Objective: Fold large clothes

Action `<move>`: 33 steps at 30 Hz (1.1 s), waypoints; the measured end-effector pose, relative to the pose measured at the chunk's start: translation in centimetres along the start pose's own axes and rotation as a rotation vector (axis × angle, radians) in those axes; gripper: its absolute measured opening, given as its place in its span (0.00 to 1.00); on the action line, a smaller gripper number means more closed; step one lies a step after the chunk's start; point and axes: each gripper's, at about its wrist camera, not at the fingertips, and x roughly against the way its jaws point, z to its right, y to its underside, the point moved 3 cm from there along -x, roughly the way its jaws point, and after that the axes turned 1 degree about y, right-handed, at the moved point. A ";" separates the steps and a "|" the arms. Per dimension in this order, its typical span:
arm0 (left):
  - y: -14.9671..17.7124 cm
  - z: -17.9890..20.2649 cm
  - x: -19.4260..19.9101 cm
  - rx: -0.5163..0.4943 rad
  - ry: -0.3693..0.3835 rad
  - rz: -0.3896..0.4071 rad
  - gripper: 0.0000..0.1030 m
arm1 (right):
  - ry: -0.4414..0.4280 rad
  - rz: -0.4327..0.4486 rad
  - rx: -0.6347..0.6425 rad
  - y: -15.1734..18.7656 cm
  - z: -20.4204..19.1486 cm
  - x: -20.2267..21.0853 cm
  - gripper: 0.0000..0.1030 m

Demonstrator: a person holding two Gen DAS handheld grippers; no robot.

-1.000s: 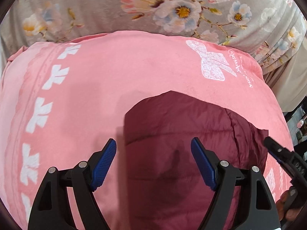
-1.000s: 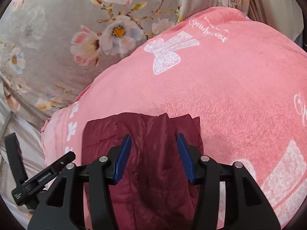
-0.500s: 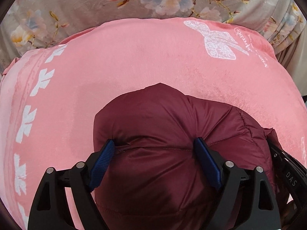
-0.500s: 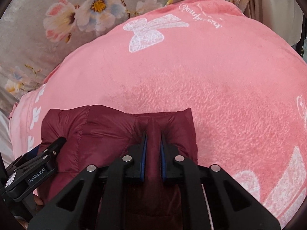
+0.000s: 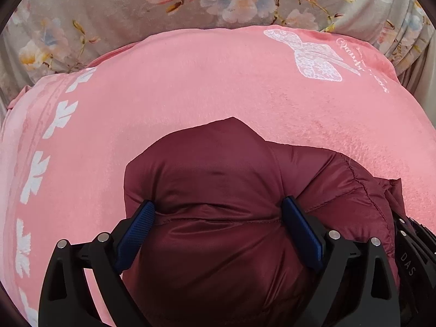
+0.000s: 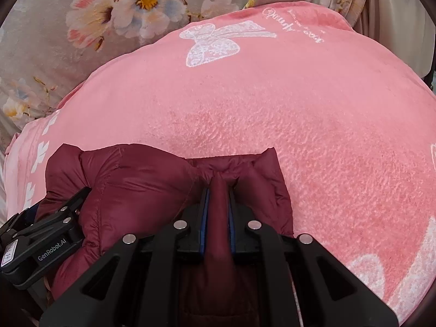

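A pink blanket [image 5: 190,87] with white bows covers the bed. On its near part lies a maroon puffer jacket [image 5: 218,179]. My left gripper [image 5: 218,226] straddles a puffy fold, fingers wide apart; my right gripper [image 6: 218,207] pinches a fold tightly.

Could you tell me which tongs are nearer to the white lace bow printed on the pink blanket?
Probably the right. The right tongs, pinching the maroon jacket, sit almost straight below the bow. The left tongs sit further toward the blanket's leaf-bordered edge, diagonally from it.
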 end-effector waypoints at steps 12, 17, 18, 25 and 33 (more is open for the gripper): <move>0.2 0.5 -0.4 -0.016 -0.043 0.044 0.91 | -0.005 0.036 0.008 0.2 0.0 -0.4 0.09; 0.3 0.7 -0.5 -0.018 -0.057 0.056 0.91 | -0.010 0.047 0.005 0.3 0.0 -0.5 0.09; 0.3 0.8 -0.5 -0.018 -0.060 0.058 0.91 | -0.010 0.049 0.006 0.3 0.0 -0.5 0.09; 0.3 0.9 -0.7 -0.019 -0.073 0.070 0.91 | -0.016 0.062 -0.002 0.3 0.0 -0.7 0.09; 0.3 0.9 -0.6 -0.013 -0.075 0.069 0.91 | -0.065 0.060 -0.030 0.1 0.6 -0.6 0.09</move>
